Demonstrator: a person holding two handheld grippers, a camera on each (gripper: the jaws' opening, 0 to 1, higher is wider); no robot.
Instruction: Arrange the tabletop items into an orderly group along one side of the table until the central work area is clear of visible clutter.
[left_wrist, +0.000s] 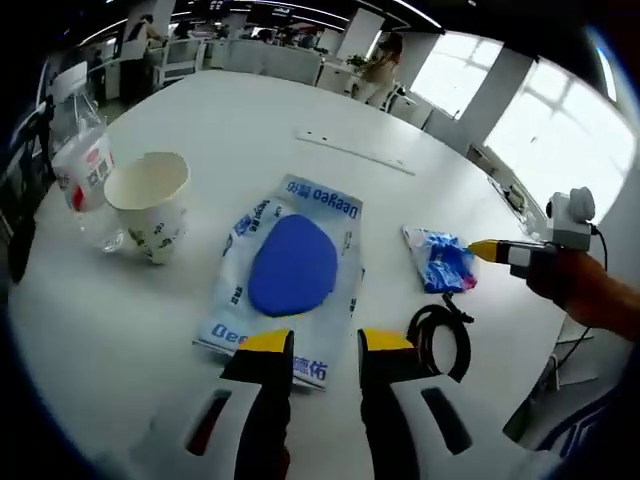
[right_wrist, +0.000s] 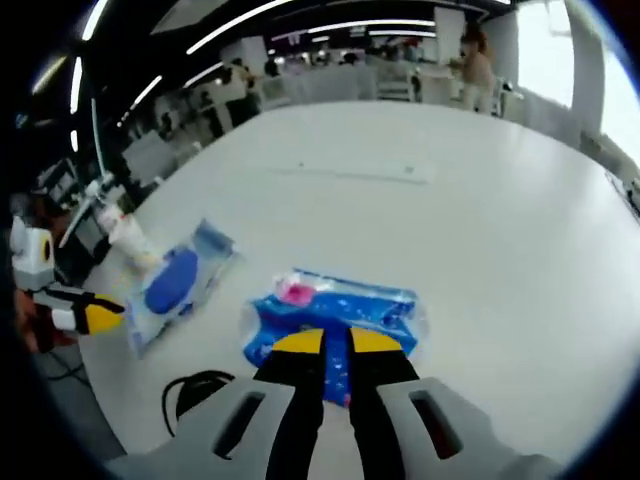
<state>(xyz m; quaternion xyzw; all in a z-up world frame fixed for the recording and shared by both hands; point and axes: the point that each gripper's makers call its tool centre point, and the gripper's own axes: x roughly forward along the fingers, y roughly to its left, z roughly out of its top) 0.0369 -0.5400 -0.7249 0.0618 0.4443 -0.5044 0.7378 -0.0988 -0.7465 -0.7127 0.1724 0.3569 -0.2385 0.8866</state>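
A clear printed pouch with a blue oval pad (left_wrist: 290, 265) lies flat in front of my left gripper (left_wrist: 325, 345), which is open just over its near edge. To the left, a paper cup (left_wrist: 148, 200) stands next to a plastic bottle (left_wrist: 80, 165). A small blue snack packet (left_wrist: 440, 260) lies to the right, with my right gripper (left_wrist: 490, 250) at its edge. In the right gripper view that gripper (right_wrist: 337, 345) has its jaws nearly together over the packet (right_wrist: 335, 305), whose near edge sits between them. The pouch (right_wrist: 175, 280) and my left gripper (right_wrist: 100, 315) appear at the left.
A coiled black cable (left_wrist: 440, 335) lies near the table's edge, also visible as the cable (right_wrist: 195, 395). A thin white strip (left_wrist: 355, 152) lies farther out on the white table (right_wrist: 480, 250). Desks, chairs and people fill the room beyond.
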